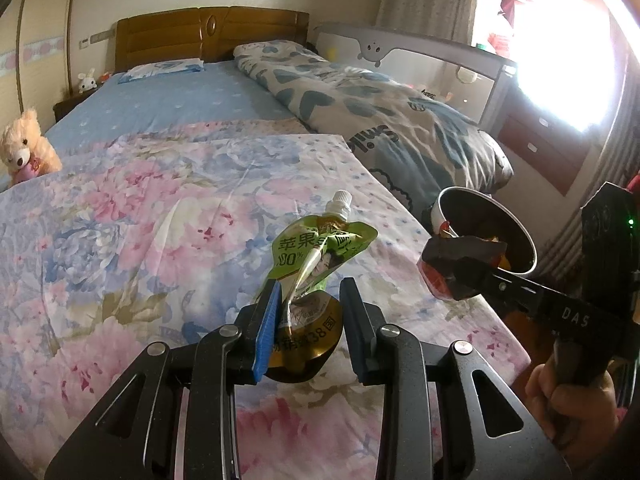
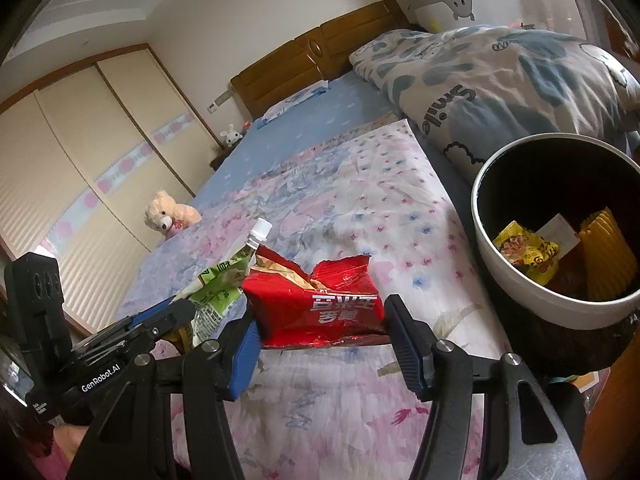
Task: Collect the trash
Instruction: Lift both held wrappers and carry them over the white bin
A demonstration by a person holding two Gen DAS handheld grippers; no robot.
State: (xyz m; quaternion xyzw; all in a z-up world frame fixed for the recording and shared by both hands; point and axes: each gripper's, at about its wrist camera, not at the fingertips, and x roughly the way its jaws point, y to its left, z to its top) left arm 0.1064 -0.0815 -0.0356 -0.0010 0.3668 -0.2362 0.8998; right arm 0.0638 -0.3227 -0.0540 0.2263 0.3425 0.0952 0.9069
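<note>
In the left wrist view my left gripper (image 1: pixel 311 284) is shut on a crumpled green drink pouch (image 1: pixel 320 248) with a white screw cap, held above the floral bedsheet (image 1: pixel 160 220). My right gripper (image 2: pixel 322 308) is shut on a torn red snack bag (image 2: pixel 316 304), which fills the span between its blue pads. The left gripper (image 2: pixel 180 310) with the pouch (image 2: pixel 220 292) shows at the left of the right wrist view. The right gripper (image 1: pixel 452 270) with the red bag shows at the right of the left wrist view. A white bin (image 2: pixel 520 300) with a black inside stands just right of the red bag and holds yellow wrappers.
The bin (image 1: pixel 480 216) stands off the bed's right edge. A rolled heart-print quilt (image 1: pixel 380 112) lies along the bed's far right. A teddy bear (image 1: pixel 26 146) sits at the left edge. A hand (image 1: pixel 572 408) grips the right tool. Sliding wardrobe doors (image 2: pixel 80 160) line the left wall.
</note>
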